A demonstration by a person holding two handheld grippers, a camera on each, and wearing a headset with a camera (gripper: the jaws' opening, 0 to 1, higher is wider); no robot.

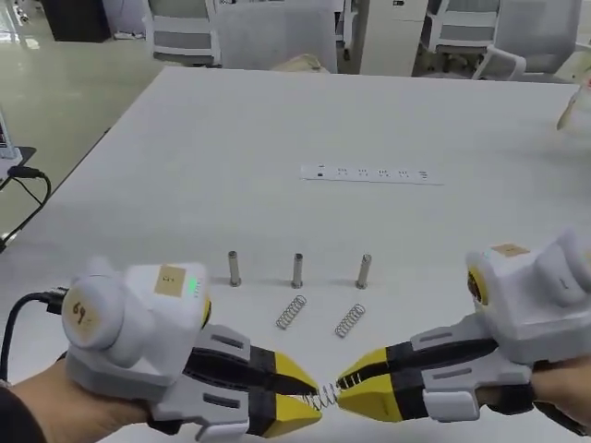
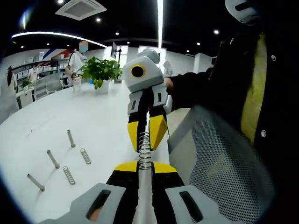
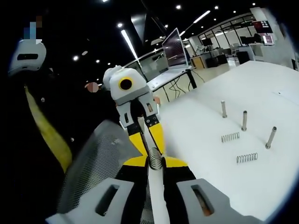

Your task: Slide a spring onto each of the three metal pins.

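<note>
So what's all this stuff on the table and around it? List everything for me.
metal pins: three, grey, upright in a row mid-table
loose springs: two, silver, lying before the pins
held spring: one, silver, pinched between both grippers
power strip: one, white, farther back
table: one, white, under everything
chairs: several, pale, beyond the far edge
cable: one, black, left of the table
left gripper: one, yellow-black tips, shut on held spring
right gripper: one, same colours, shut on its other end

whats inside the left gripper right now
One end of a spring is pinched in the left gripper. The rest spans across to the right gripper, which clamps the other end. How far each end reaches in is covered by the shut jaws.
</note>
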